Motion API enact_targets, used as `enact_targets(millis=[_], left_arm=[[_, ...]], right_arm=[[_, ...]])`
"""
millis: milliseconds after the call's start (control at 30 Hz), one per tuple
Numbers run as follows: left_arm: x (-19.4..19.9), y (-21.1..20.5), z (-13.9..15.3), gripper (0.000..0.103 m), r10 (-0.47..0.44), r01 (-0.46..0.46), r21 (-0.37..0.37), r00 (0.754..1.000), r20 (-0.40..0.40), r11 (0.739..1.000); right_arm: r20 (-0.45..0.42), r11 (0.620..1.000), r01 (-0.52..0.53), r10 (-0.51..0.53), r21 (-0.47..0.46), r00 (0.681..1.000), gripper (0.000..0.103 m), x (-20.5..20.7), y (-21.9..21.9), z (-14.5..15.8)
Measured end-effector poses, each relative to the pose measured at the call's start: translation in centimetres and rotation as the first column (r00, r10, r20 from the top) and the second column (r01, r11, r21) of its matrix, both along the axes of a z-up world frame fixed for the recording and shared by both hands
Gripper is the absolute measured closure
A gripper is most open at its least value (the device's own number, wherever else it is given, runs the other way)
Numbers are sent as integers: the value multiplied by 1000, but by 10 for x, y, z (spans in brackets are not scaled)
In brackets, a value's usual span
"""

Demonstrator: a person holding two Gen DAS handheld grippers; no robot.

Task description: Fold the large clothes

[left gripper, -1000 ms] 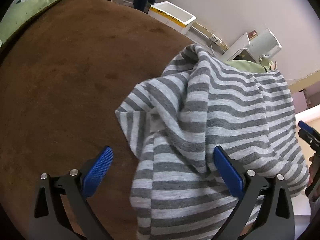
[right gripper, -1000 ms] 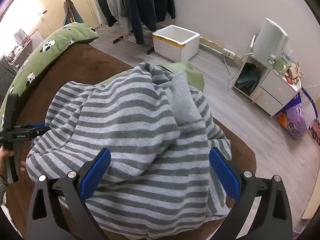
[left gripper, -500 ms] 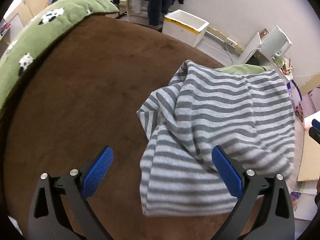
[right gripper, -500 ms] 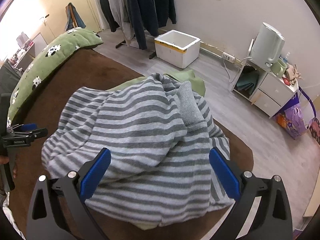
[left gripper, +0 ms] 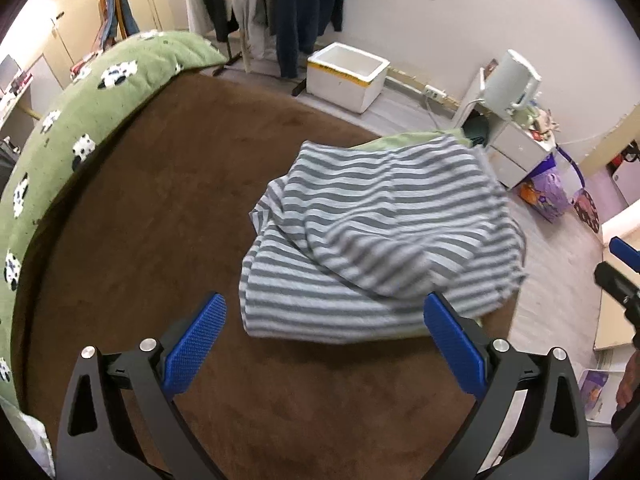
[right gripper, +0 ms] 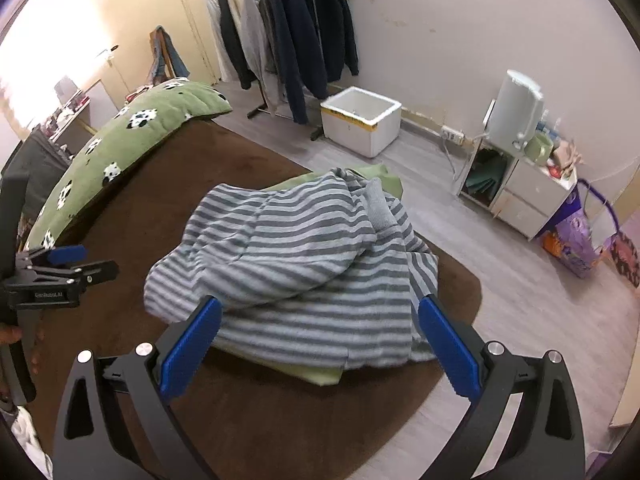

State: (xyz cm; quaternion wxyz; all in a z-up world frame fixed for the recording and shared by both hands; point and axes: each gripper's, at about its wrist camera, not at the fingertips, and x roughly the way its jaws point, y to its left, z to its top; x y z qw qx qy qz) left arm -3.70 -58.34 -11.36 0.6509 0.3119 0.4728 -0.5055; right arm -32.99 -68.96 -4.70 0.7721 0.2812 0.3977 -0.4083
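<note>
While bunched, grey-striped sweater [left gripper: 380, 248] | layered, rumpled | atop brown surface [left gripper: 160, 208]

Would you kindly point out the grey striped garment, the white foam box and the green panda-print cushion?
grey striped garment [right gripper: 304, 240]: right wrist view, top folded layer.
white foam box [right gripper: 362, 134]: right wrist view, front wall.
green panda-print cushion [left gripper: 104, 96]: left wrist view, upper surface.

The striped garment [left gripper: 380, 240] is sitting on the rug [left gripper: 160, 220], with the cushion [left gripper: 92, 92] lying at 9 o'clock and the box [left gripper: 346, 76] sitting at 12.
</note>
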Motion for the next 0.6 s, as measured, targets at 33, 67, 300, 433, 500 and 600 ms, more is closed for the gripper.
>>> enact_targets(millis=[33,67,300,433,500,600], left_arm=[[-5,5,7,6,-3,3,-9,1000,10,1000],[-10,11,15,6,-3,4,-18,1000,24,1000],[-43,57,55,6,-25,29,-71,997,67,997],[-56,75,63,6,-25,33,-98,996,85,995],[-59,83,65,6,-11,23,-126,995,96,992],[-58,90,64,6,14,3,-183,995,96,983]], right_arm=[[3,1000,-3,3,-7,1000,6,-1,6,4],[6,1000,-5,5,-16,1000,6,-4,17,12],[39,998,20,-17,-57,999,6,-17,71,41],[31,994,38,-35,-99,999,6,-19,96,49],[42,991,60,-55,-122,998,6,-20,104,49],[34,984,71,-67,-162,997,6,-16,110,44]])
